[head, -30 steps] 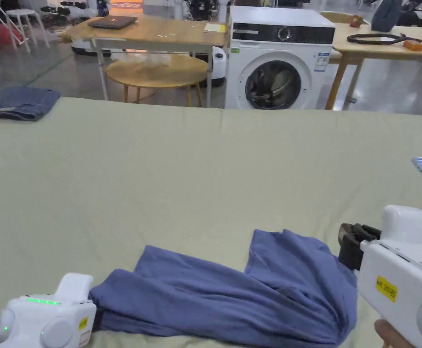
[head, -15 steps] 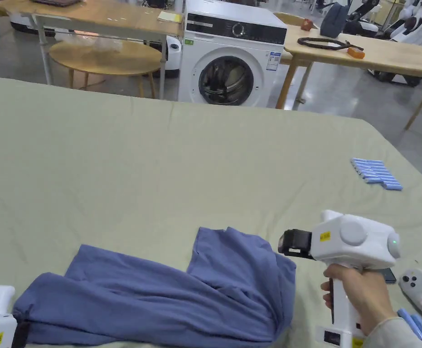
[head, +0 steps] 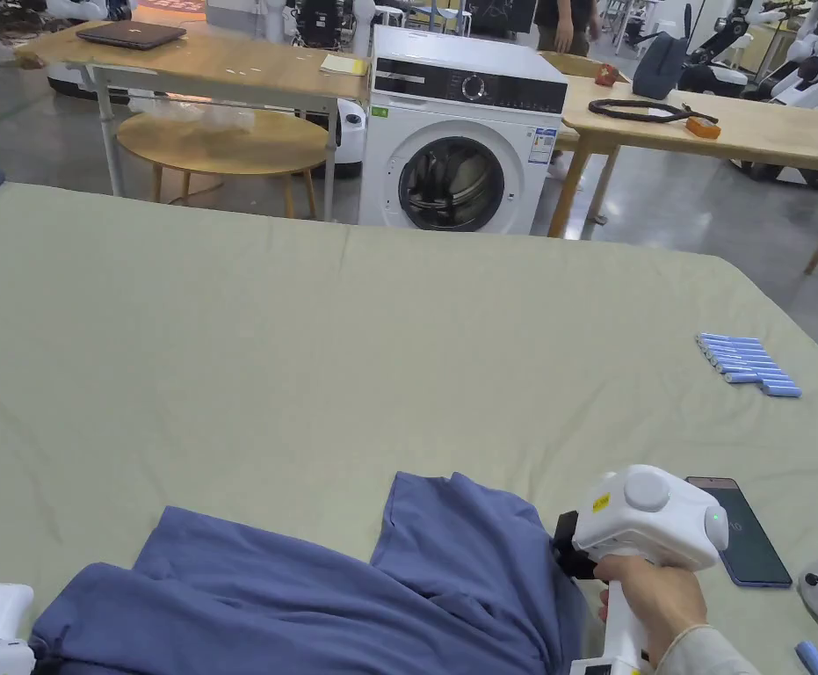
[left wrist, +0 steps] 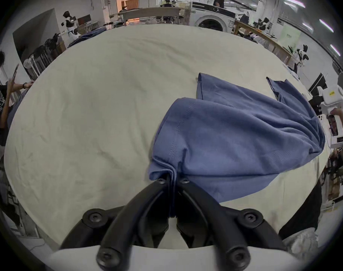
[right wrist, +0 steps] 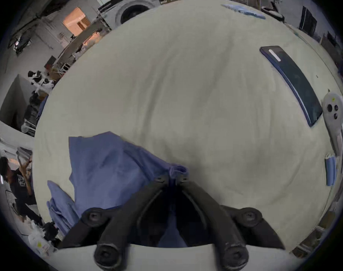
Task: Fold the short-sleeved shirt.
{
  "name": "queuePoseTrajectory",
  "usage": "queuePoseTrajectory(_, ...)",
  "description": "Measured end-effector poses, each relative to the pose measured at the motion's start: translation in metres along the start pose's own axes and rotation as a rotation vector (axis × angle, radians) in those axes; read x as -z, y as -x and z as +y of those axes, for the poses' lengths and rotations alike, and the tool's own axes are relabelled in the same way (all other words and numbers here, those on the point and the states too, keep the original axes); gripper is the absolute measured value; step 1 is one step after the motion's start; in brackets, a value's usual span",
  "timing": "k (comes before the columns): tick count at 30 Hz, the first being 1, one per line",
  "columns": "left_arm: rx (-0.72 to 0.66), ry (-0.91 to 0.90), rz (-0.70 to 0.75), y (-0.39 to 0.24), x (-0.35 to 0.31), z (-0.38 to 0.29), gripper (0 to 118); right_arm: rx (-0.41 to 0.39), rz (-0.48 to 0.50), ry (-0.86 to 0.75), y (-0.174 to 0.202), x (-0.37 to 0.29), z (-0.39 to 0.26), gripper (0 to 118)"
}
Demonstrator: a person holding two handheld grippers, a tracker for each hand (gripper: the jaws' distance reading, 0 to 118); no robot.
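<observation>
At the near edge of the bed sheet [head: 398,334], I see the blue shirt [head: 354,598] bunched. Left gripper [left wrist: 172,180] is clenched on its left end; right gripper [right wrist: 175,179] is clenched on its right edge.

The left gripper [left wrist: 173,179] is held low at 7 o'clock in the head view, its jaws closed together on a pinch of the blue shirt [left wrist: 235,138]. The right gripper [right wrist: 173,178] is gripped upright by the right hand [head: 653,602] at 5 o'clock (sleeve cuff just visible), jaws pointing toward 9 o'clock, likewise clamped on shirt fabric.
</observation>
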State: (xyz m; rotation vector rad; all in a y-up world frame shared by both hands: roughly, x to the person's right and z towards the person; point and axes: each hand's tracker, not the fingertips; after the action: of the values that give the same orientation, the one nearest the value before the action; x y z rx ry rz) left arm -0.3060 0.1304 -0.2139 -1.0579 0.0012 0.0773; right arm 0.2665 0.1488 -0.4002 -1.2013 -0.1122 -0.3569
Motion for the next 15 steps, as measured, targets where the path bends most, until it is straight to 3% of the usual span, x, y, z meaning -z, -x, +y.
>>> queuePoseTrajectory(4, 0.006, -0.001, -0.008, 0.004, -0.019, 0.005, 0, -0.125, -0.007, -0.067, 0.002, 0.012, 0.002, 3)
queuePoseTrajectory(8, -0.087, -0.05, -0.068, 0.027, -0.037, 0.013, 0, -0.085, -0.012, -0.118, 0.001, -0.051, 0.0, 3)
queuePoseTrajectory(12, -0.064, -0.128, -0.061, 0.029, -0.076, 0.04, 0, -0.208, -0.027, -0.267, 0.012, -0.096, 0.015, 2)
queuePoseTrajectory(15, -0.019, -0.209, -0.043, 0.025, -0.113, 0.068, 0, -0.221, 0.016, -0.339, 0.017, -0.136, 0.024, 2)
